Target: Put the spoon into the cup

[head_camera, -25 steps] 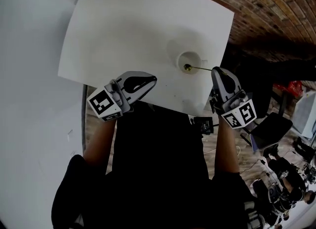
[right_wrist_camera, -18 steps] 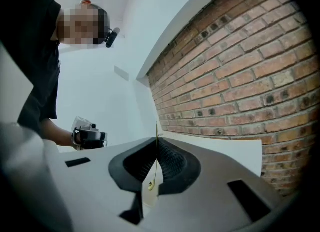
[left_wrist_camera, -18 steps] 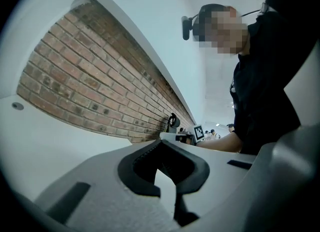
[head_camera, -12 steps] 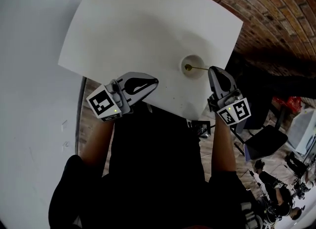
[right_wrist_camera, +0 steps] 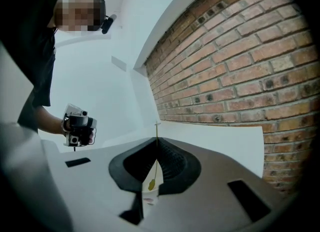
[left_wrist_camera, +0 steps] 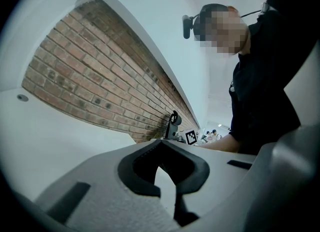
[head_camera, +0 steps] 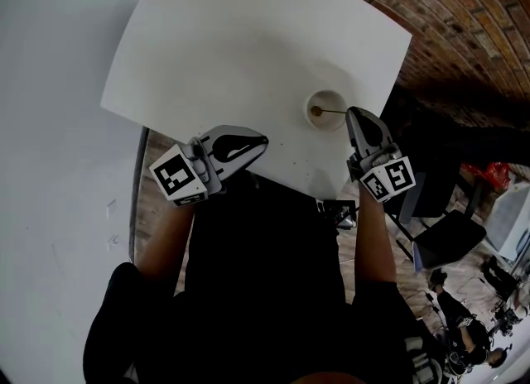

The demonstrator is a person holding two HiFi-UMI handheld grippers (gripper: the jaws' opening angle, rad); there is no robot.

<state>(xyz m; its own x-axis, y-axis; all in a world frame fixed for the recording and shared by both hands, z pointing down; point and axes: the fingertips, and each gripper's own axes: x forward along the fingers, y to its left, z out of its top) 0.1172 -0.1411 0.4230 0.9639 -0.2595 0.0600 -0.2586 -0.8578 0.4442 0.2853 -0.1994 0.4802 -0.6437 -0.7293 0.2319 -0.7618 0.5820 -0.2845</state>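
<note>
Grips the spoon [head_camera: 318, 112] by the outer end of its thin handle with the right hand-held gripper [head_camera: 353, 112], black pads pressed together on the metal. Bowl end down inside the rim of the pale cup [head_camera: 328, 96], handle reaching from the cup's mouth across to the gripper's tips (a small golden bowl, dark against the cup's light interior in the head view). Whether the bowl rests on the cup's bottom: not possible to tell. In the right gripper view, handle pinched where the pads meet, a short stub poking out beyond them, the bowl lower in the picture over the cup's white opening, seen through the gap behind the pads. Cup upright on the white desk [head_camera: 232, 51], toward its near right corner, just beside the right gripper's tips. Left hand-held gripper [head_camera: 262, 137] at the desk's near edge, well apart from the cup, jaws closed with nothing between them. Both forearms bare below a black top [head_camera: 265, 275]. Brick wall [head_camera: 464, 10] beyond the desk's far right side.
</note>
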